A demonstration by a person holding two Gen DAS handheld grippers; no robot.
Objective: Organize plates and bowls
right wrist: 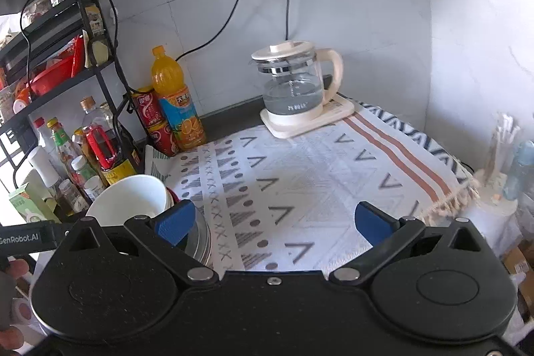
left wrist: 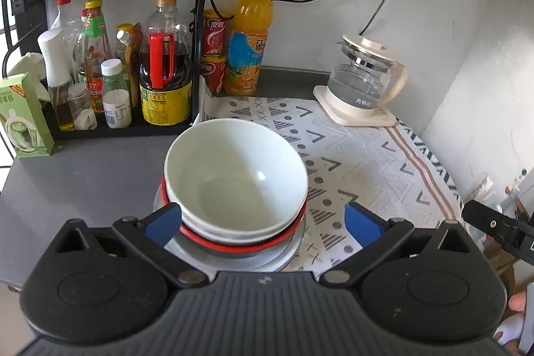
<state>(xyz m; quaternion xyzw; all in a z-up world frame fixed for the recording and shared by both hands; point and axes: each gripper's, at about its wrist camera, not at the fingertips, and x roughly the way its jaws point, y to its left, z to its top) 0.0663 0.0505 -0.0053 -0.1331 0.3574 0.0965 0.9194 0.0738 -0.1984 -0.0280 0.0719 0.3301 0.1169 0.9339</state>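
A white bowl (left wrist: 233, 175) sits on top of a stack: another white bowl, a red-rimmed dish (left wrist: 240, 247) and a metal plate (left wrist: 290, 251) at the bottom, on the left edge of the patterned cloth (left wrist: 367, 162). My left gripper (left wrist: 263, 222) is open, its blue pads on either side of the stack, holding nothing. My right gripper (right wrist: 273, 222) is open and empty over the cloth (right wrist: 300, 175), with the bowl stack (right wrist: 133, 199) just to its left, partly hidden behind its left finger.
A black rack (left wrist: 100, 55) with sauce bottles stands at the left. An orange juice bottle (left wrist: 248, 39) and red cans (left wrist: 213, 55) stand beside it. A glass kettle (left wrist: 363, 79) on its base sits at the back right, with cords running to wall sockets. A green carton (left wrist: 23, 119) stands far left.
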